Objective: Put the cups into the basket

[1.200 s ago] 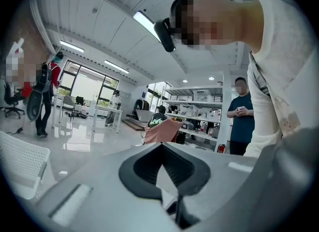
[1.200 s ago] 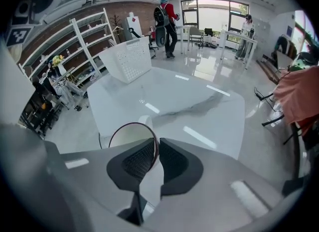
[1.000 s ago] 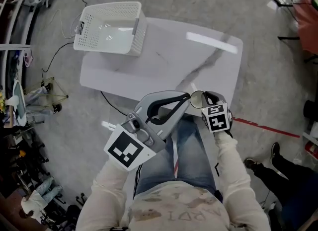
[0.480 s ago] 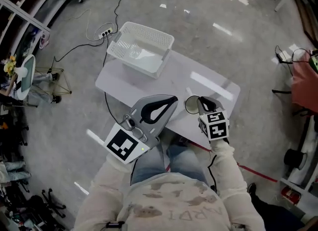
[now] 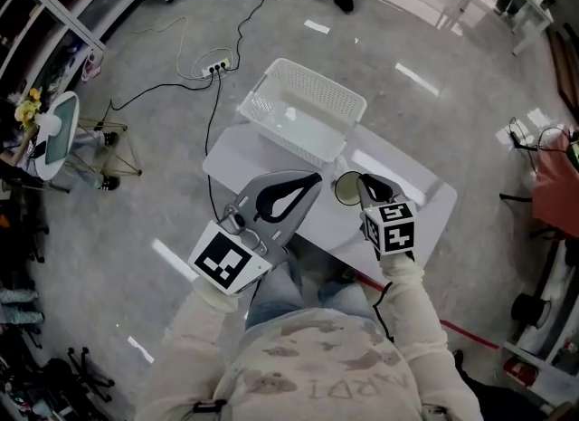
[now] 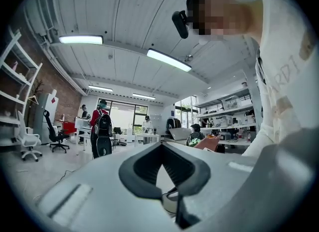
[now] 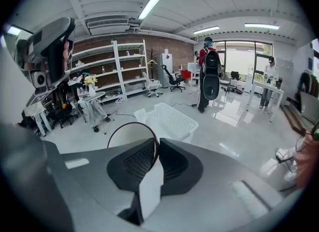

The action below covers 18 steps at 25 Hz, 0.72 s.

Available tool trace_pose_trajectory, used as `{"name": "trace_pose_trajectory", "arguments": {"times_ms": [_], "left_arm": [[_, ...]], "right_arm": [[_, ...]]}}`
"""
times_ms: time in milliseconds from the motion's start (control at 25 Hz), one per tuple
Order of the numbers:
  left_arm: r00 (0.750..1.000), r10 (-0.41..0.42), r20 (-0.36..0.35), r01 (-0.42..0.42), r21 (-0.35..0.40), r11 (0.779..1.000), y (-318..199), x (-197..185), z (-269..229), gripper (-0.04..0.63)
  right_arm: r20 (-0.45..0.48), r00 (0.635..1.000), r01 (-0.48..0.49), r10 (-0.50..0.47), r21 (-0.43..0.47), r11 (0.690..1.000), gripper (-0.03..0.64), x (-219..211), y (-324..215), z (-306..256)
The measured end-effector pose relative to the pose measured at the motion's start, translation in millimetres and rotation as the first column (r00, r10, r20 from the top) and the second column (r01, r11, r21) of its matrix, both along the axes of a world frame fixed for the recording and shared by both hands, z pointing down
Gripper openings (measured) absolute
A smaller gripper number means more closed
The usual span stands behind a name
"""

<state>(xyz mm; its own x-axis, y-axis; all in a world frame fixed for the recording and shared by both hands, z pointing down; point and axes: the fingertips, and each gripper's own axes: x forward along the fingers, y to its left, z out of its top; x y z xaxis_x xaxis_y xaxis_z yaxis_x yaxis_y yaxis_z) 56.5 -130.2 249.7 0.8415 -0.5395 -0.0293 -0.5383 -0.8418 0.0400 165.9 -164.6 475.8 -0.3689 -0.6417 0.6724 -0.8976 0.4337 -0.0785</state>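
Your right gripper is clamped on the cup. The two pads pinch its wall right at the rim, one pad inside and one outside, so the open mouth sits just left of the jaws in the right gripper view. From the head view the cup hangs off the tip of that right gripper, over the near part of the white table. I can't tell whether it's lifted clear of the surface or skimming it.

Your left gripper sits just beside it with its pads pressed together at the tips and nothing between them. Its own camera mostly shows ceiling and room past the closed left gripper, so it's just along for the ride.

I'd say you're in the carry step, with the cup grabbed and not yet dropped off. The basket sits at the far end of the table, ahead of the cup and a bit to your left, and nothing's in the way. It looks empty to me, and the right gripper view puts the basket dead ahead past the cup.

Next move is to take the cup forward over the near rim, lower it inside, then open the jaws. A rim pinch lets the cup swing, so go easy.
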Motion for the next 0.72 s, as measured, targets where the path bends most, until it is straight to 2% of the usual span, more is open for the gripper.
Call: {"name": "trace_pose_trajectory", "arguments": {"times_ms": [320, 560, 720], "left_arm": [[0.998, 0.068, 0.011, -0.068, -0.001, 0.998, -85.7, -99.0, -9.1, 0.002], [0.993, 0.118, -0.023, -0.118, -0.001, 0.993, -133.4, -133.3, -6.6, 0.002], [0.99, 0.132, -0.044, -0.132, -0.006, 0.991, -165.1, -138.5, -2.5, 0.002]], "right_arm": [[0.004, 0.998, -0.067, 0.067, 0.0, 0.998, 0.055, -95.8, -84.8, -13.5], [-0.033, 0.993, -0.115, 0.115, 0.008, 0.993, 0.054, -122.2, -138.2, -13.4], [-0.049, 0.99, -0.13, 0.129, -0.014, 0.991, 0.055, -122.3, -172.0, -6.3]]}}
